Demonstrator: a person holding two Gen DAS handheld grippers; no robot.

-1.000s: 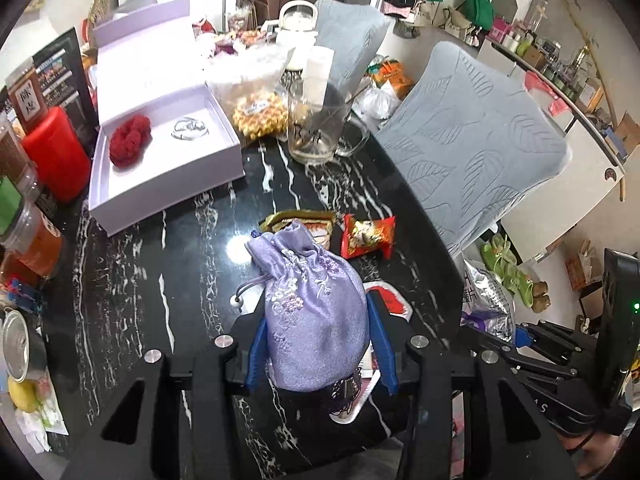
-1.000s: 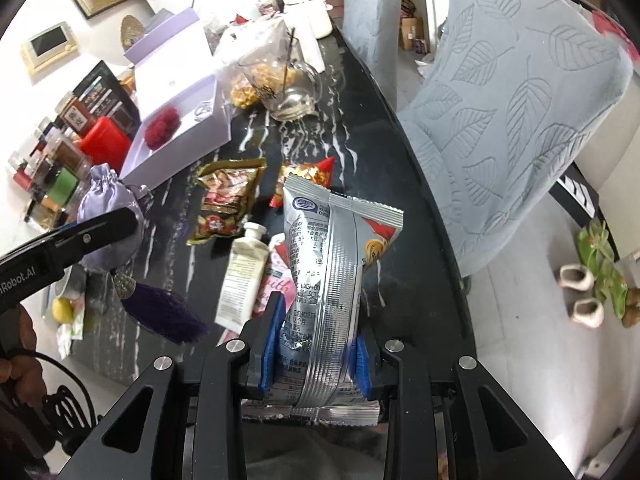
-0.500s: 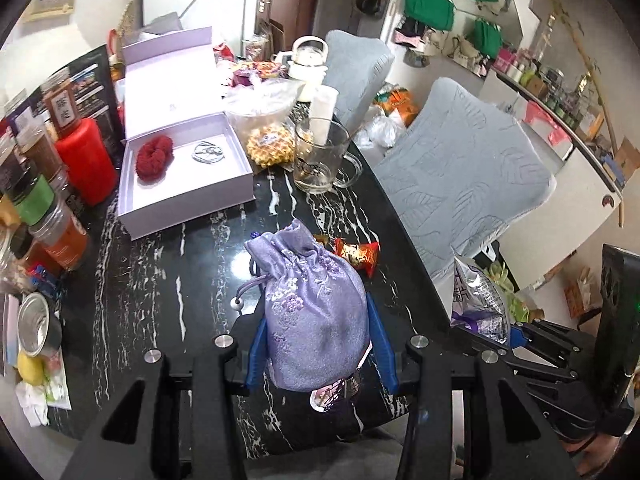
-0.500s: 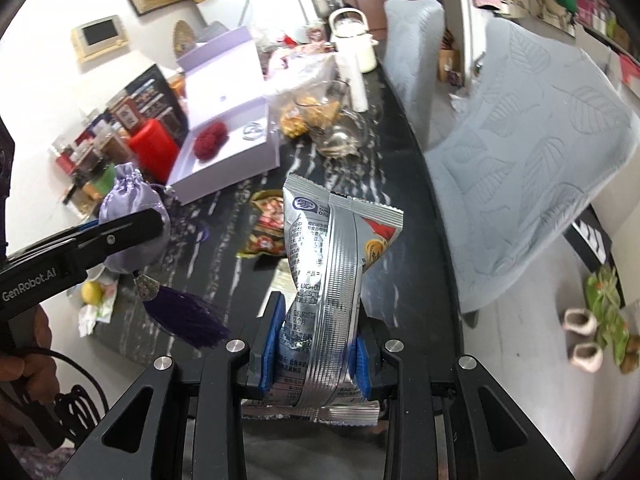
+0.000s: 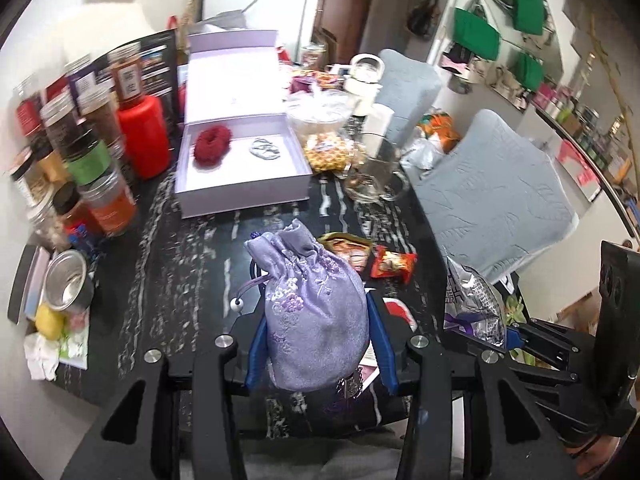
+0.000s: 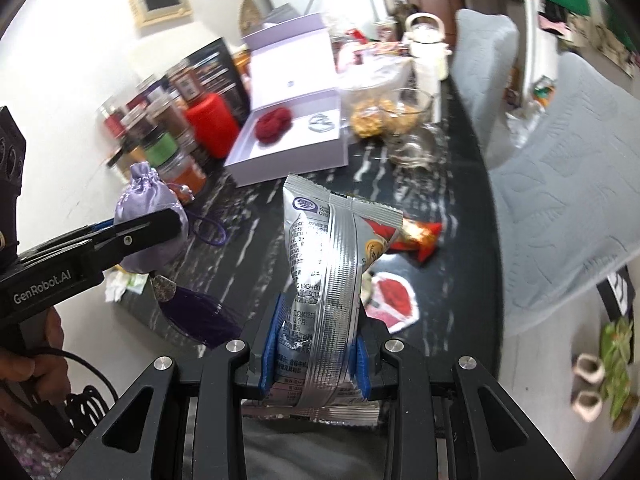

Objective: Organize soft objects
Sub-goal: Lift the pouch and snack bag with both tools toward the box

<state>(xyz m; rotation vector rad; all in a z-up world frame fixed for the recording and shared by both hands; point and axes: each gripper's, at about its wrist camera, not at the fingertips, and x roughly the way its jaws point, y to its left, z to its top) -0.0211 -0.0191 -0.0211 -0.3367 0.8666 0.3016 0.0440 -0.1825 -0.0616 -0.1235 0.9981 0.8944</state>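
My left gripper point(image 5: 318, 340) is shut on a lilac embroidered drawstring pouch point(image 5: 316, 312), held above the near edge of the black marble table point(image 5: 192, 248). From the right wrist view the same pouch point(image 6: 150, 208) hangs at the left with a dark purple tassel point(image 6: 196, 316) below it. My right gripper point(image 6: 314, 356) is shut on a silver snack bag point(image 6: 332, 264), held upright over the table's near right side. An open lilac gift box point(image 5: 240, 168) at the back holds a red fluffy scrunchie point(image 5: 212, 146) and a silvery trinket point(image 5: 264, 148).
Small snack packets point(image 5: 390, 264) and a red-and-white card point(image 6: 394, 296) lie on the table below the grippers. A glass mug point(image 5: 376, 172), popcorn bag point(image 5: 326, 152), red canister point(image 5: 146, 136) and spice jars point(image 5: 92, 184) crowd the back and left. Two grey chairs point(image 5: 492, 192) stand right.
Both grippers have risen and pulled back from the table with their loads; the table and box now look farther away. Both views have rolled slightly. Grips are unchanged.
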